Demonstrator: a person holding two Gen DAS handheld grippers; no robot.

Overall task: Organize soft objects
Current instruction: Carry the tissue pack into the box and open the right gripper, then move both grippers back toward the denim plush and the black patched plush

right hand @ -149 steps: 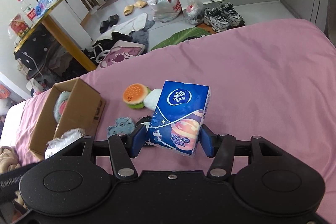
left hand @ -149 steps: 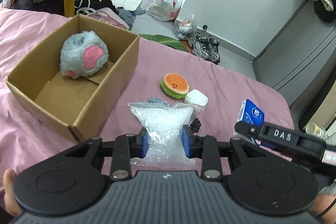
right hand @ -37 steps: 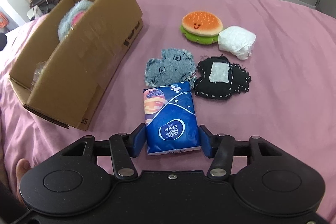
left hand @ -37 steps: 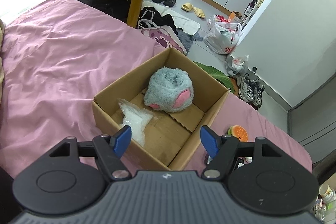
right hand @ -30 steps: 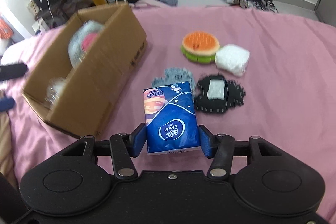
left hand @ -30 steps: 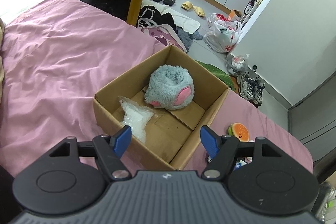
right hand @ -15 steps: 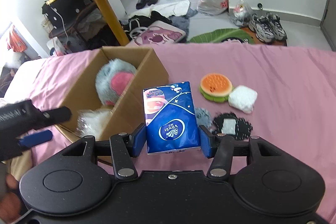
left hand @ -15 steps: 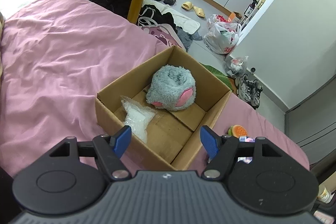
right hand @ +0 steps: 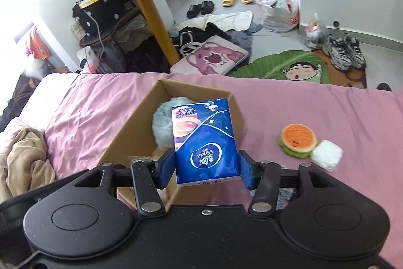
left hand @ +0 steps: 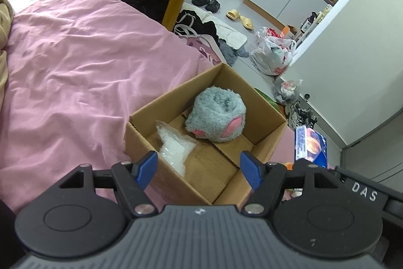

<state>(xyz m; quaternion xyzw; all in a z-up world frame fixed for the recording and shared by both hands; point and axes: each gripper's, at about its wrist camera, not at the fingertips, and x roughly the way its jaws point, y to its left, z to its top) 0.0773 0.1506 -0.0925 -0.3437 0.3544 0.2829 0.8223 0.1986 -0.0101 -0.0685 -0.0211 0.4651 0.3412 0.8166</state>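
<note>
Two grippers work over a pink bedsheet (left hand: 75,62) in a cluttered room. Right gripper (right hand: 205,168) pinches a blue "Vinda" tissue pack (right hand: 204,140) above the cardboard box (left hand: 269,150); left gripper (left hand: 199,165), spread empty, shows "DAS" nearby. Only the right view shows the burger toy (right hand: 298,139).

The left gripper (left hand: 199,167) hangs with its blue pads spread wide and nothing between them, above the near corner of an open cardboard box (left hand: 267,112) on a pink bedsheet (left hand: 75,72). Inside lie a grey plush toy (left hand: 216,121) and a clear plastic bag (left hand: 176,150). At right, the right gripper (left hand: 362,190) holds a blue tissue pack (left hand: 311,146).
</note>
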